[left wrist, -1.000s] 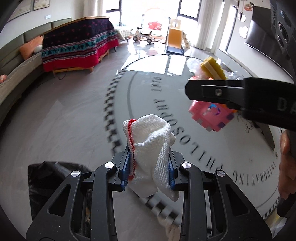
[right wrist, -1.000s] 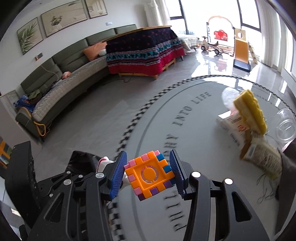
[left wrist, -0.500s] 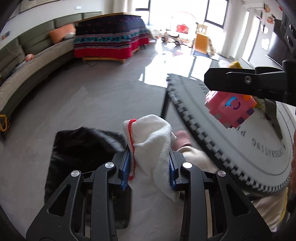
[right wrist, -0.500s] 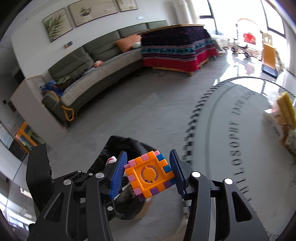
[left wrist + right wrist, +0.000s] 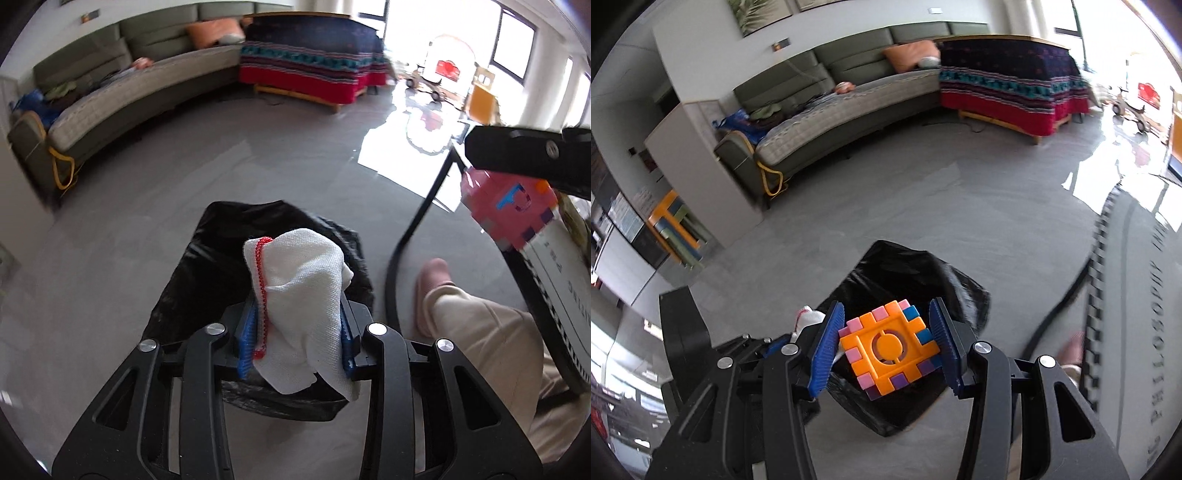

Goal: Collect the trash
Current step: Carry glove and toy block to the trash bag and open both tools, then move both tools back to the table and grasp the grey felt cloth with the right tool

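Note:
My left gripper [image 5: 295, 332] is shut on a white cloth with a red stitched edge [image 5: 299, 291], held above an open black trash bag [image 5: 221, 251] on the floor. My right gripper [image 5: 886, 347] is shut on a colourful plastic block cube [image 5: 890, 350], orange face toward the camera, also above the black bag [image 5: 908, 269]. In the left wrist view the cube [image 5: 506, 206] shows pink at the upper right under the right gripper's finger. The left gripper and a bit of the cloth [image 5: 807, 317] show at the lower left of the right wrist view.
The round table's edge [image 5: 554, 280] with printed lettering and its black leg [image 5: 410, 229] stand at the right. The person's leg and pink slipper [image 5: 436, 280] are beside the bag. A curved green sofa [image 5: 827, 110] and a cloth-covered table [image 5: 1008, 81] stand further back.
Both grippers have swung left, off the round table and out over the floor. The black bag now lies directly under both held things. Grips are unchanged.

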Tool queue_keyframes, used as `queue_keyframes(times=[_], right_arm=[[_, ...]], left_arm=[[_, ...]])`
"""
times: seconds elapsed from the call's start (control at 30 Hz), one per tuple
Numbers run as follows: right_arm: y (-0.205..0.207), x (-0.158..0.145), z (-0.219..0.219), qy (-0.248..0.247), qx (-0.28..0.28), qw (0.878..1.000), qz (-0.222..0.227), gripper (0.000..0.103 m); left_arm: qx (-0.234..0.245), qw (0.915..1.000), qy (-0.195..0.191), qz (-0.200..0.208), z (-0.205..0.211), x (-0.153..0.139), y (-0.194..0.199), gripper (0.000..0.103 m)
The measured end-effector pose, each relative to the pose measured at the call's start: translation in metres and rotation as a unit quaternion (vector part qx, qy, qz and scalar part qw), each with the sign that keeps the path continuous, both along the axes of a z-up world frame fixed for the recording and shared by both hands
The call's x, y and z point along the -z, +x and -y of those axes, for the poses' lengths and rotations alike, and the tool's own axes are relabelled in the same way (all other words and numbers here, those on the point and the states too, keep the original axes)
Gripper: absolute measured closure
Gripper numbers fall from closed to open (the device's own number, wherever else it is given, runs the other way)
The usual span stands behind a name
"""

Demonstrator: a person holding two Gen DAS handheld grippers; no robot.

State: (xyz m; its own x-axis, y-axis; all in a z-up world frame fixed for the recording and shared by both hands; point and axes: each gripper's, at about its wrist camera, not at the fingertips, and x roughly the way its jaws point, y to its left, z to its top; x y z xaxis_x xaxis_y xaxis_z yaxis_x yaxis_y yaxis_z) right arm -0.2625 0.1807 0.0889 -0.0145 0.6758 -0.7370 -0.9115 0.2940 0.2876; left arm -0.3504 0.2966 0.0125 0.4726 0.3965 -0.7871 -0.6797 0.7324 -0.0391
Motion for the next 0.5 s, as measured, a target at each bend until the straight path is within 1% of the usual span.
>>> queue_keyframes(times=[0.03,0.07,0.13,0.37,0.5], right_arm=[[-0.001,0.001,-0.007,-0.006,0.0,1.0,0.005,0.032],[-0.002,0.002,-0.012,-0.009,0.005,1.0,0.012,0.025],[-0.002,0.003,-0.019,-0.006,0.006,1.0,0.016,0.025],[0.004,0.007,-0.01,0.0,0.003,1.0,0.017,0.025],[0.011,0.005,-0.001,0.006,0.012,1.0,0.007,0.025]], left_arm=[[-0.012,0.9999,-0.005,-0.004,-0.005,0.002,-0.001,0.037],[-0.029,0.9995,-0.004,-0.011,-0.009,0.003,-0.002,0.005],[-0.064,0.9978,0.013,-0.011,-0.012,0.002,-0.006,0.006],[-0.064,0.9978,-0.003,-0.015,-0.024,0.011,-0.006,0.006],[-0.05,0.9986,-0.005,-0.012,-0.022,0.009,-0.002,0.006]])
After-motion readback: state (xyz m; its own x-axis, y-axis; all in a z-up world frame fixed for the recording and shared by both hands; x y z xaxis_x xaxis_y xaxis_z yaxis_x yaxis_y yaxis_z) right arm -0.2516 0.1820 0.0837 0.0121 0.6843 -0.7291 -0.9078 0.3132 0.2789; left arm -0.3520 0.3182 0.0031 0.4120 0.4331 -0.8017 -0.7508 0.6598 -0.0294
